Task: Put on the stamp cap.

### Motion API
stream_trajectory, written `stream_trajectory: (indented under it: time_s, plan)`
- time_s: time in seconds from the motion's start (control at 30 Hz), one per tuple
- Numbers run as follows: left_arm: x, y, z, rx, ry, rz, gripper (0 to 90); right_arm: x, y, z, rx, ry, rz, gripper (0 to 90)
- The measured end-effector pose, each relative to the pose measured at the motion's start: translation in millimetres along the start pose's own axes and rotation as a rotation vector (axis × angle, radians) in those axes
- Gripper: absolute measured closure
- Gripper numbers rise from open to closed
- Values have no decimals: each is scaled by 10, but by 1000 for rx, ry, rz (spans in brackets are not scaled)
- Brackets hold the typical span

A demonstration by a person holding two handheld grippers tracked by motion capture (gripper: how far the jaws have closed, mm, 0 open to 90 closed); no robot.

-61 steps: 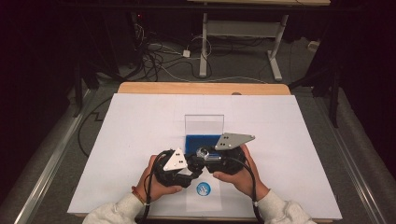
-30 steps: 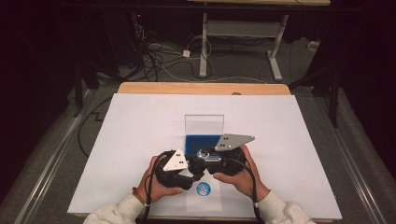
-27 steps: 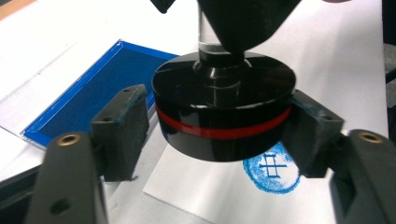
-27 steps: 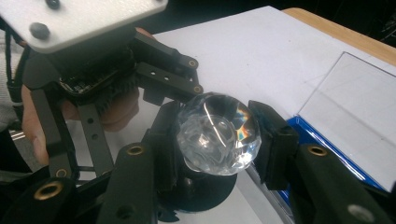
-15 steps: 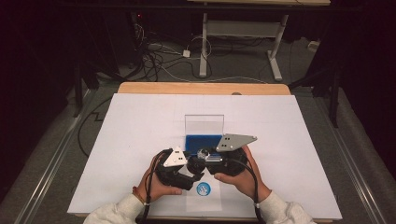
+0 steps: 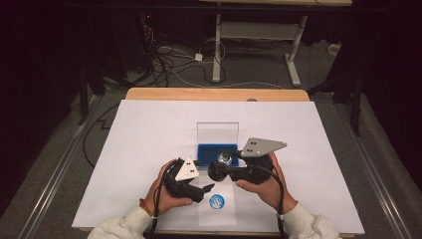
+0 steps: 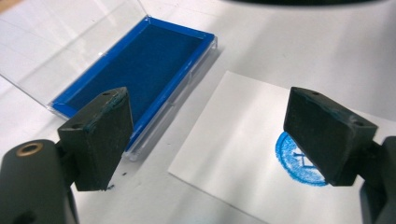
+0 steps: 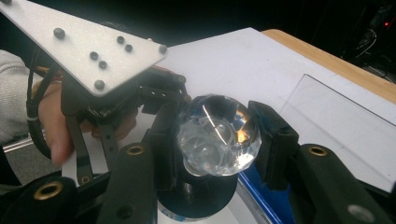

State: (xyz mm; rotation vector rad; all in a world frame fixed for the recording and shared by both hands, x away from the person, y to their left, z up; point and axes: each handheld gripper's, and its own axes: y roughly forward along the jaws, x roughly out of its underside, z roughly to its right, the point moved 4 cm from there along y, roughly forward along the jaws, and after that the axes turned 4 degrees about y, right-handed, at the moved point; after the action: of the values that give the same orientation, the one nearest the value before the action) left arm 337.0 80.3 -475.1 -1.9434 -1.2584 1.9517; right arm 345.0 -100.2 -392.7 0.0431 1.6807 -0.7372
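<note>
Stamp (image 8: 217, 140) | crystal knob toward camera, base away | right tool (image 8: 215, 144) clamped

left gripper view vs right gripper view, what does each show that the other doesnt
Left gripper view alone: the round blue stamp print on a white card, seen between the open left claw, and the full dark blue pad face of the ink pad.

Right gripper view alone: the right claw shut on the stamp's faceted clear knob, with its black base below.

Both: the ink pad, its clear lid and the white table cover.
</note>
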Motion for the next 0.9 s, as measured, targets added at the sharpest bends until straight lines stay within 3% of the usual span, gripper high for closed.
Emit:
stream_trajectory:
  time_s: [0.1, 0.3, 0.9]
  plan:
    - [3, -59, -25, -18, 2, 20, 175, -3, -38, 26, 12, -5, 2, 575]
    - [44, -149, -69, -67, 22, 16, 175, -6, -95, 65, 34, -8, 4, 575]
    - [187, -363, -205, -137, 27, 17, 171, -16, -263, 161, 87, -39, -7, 575]
